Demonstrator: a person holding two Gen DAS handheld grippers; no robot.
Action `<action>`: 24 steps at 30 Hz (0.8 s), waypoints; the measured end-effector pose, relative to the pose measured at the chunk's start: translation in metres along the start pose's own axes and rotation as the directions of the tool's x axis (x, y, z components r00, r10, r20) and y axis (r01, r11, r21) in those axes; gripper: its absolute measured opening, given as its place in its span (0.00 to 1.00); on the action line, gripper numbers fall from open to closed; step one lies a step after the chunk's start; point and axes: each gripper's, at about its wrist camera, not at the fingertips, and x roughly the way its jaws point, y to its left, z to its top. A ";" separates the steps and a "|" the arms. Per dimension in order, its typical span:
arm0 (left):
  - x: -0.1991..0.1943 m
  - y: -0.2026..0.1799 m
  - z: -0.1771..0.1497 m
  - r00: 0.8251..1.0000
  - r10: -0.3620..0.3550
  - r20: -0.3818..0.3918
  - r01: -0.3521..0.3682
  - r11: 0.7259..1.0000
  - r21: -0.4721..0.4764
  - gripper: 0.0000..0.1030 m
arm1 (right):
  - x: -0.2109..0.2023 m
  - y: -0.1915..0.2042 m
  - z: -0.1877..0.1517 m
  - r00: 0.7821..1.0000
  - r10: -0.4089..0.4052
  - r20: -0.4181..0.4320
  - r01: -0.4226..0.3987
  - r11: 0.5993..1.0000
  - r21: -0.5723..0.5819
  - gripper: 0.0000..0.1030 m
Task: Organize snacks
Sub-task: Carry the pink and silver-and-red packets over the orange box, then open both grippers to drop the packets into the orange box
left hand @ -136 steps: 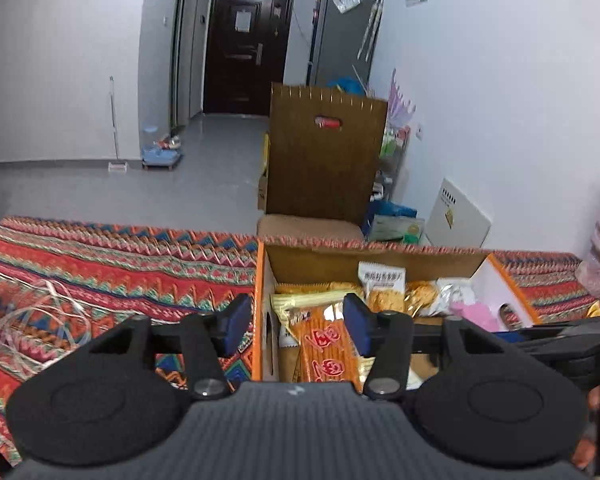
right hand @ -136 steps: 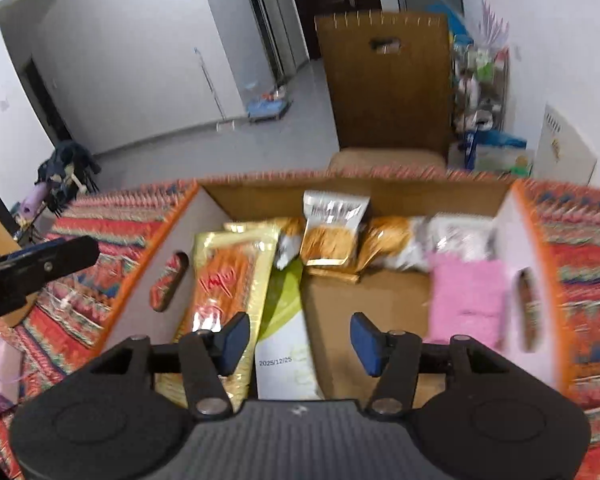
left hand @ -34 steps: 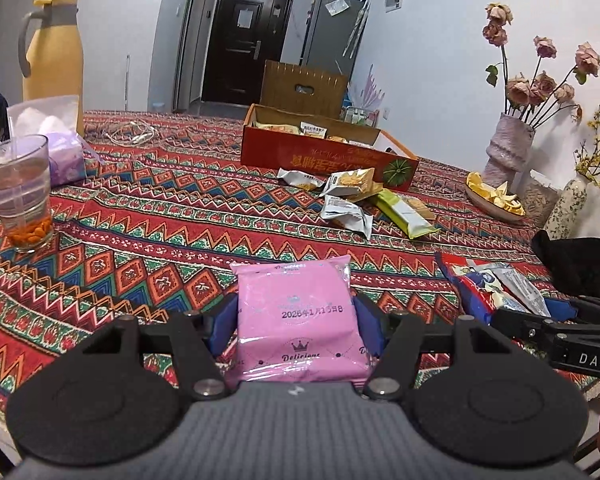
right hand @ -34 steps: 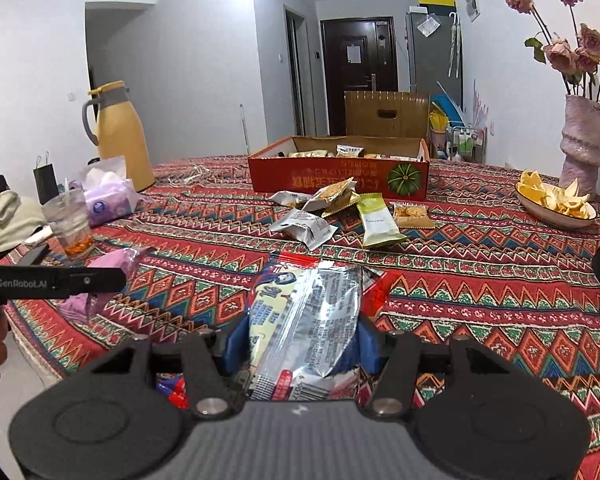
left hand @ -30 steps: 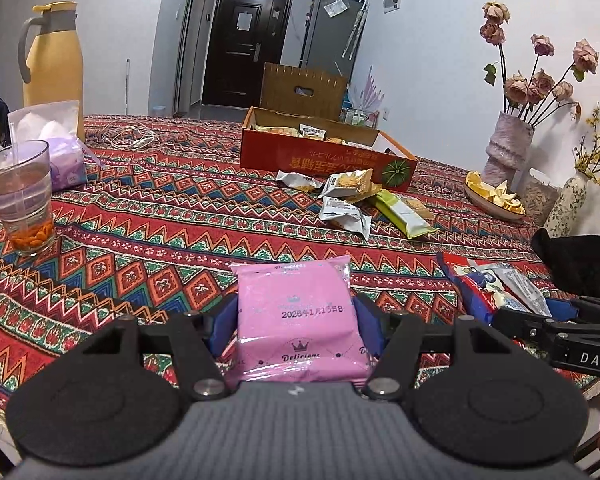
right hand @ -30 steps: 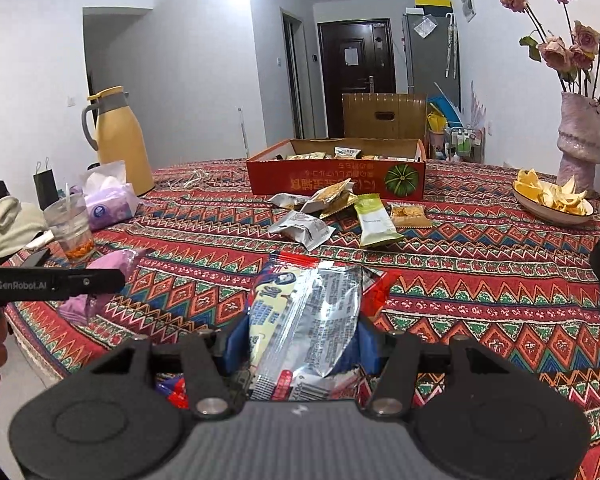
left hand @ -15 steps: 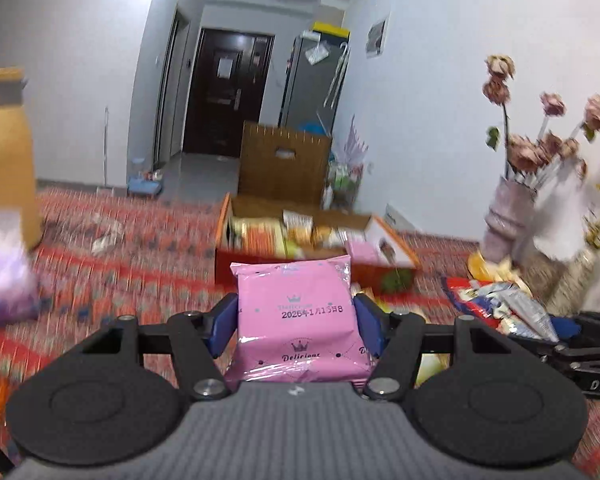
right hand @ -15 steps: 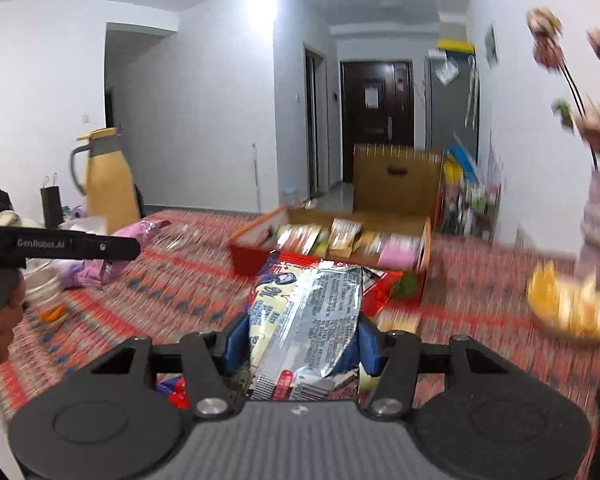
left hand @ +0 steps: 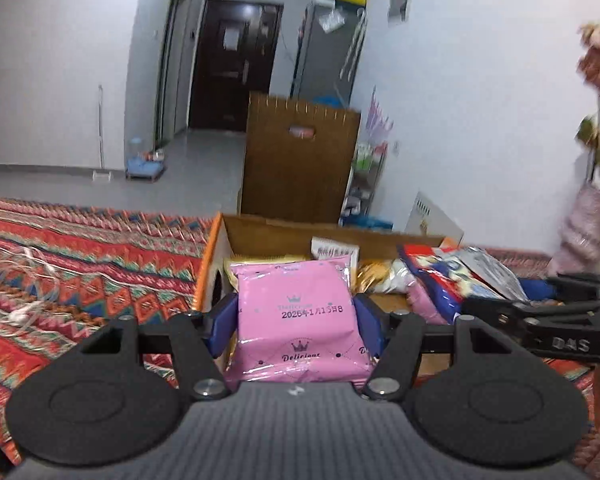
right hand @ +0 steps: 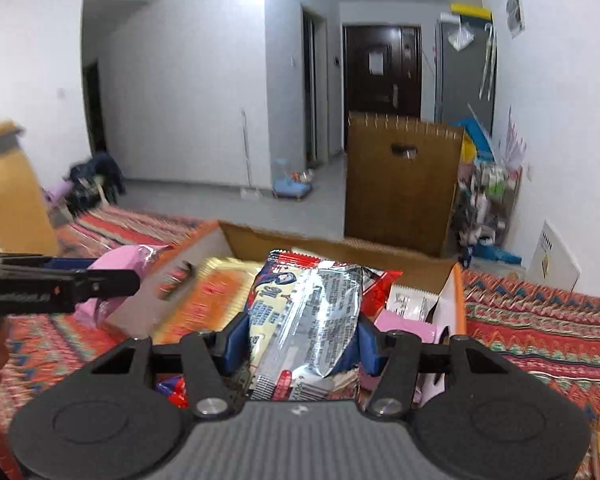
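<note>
Above box [left hand: 260, 229]: packets between tongs

Grippers: two, the left gripper [left hand: 296, 316] at lower centre of the left wrist view, the right gripper [right hand: 303, 336] at lower centre of the right wrist view.
Pink packets: two, one pink packet [left hand: 296, 320] at centre frame, one flat pink packet [right hand: 406, 326] at centre right.
Silver-and-red packet [right hand: 306, 312]: one, centre frame.
Open cardboard box [right hand: 256, 240]: one, mid frame.
Yellow jug [right hand: 14, 196]: one, left edge.
Packets inside the box: blurred, not countable.
</note>
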 end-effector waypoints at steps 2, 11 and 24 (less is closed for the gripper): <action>0.025 0.002 -0.004 0.999 0.027 -0.032 -0.026 0.999 0.018 0.61 | 0.034 -0.003 0.000 0.999 -0.006 -0.054 0.006 1.000 -0.006 0.53; 0.061 0.001 -0.027 0.995 0.059 -0.080 -0.050 0.993 0.102 0.69 | 0.116 0.012 -0.013 0.973 0.006 -0.232 -0.009 1.000 -0.015 0.53; -0.022 0.020 0.011 0.999 0.038 0.028 -0.037 0.999 -0.019 0.81 | 0.044 0.000 0.008 0.994 0.020 -0.106 -0.005 0.989 0.145 0.74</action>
